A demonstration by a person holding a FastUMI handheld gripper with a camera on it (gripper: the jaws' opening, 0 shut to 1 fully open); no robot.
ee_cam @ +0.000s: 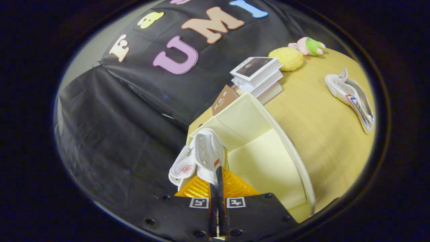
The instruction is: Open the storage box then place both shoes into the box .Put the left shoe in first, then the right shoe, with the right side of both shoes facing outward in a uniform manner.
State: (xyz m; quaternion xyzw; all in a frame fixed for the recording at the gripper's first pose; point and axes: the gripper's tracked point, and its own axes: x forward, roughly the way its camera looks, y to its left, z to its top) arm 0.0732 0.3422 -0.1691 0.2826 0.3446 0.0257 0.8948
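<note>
your tongs (218, 174) are clenched on the first shoe (208, 154) over the open storage box (268, 158); lower it in, then fetch the other shoe (352, 97) near the desk (319, 134) edge.

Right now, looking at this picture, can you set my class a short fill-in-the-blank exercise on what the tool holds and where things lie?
1. The tool is shut on a white ____, held over the open storage box.
2. The other shoe lies on the ____, beyond the box.
3. Behind the box stands a stack of ____.
4. Beside the yellow cushion lies a soft ____.

Missing words: shoe; table; books; toy
</note>
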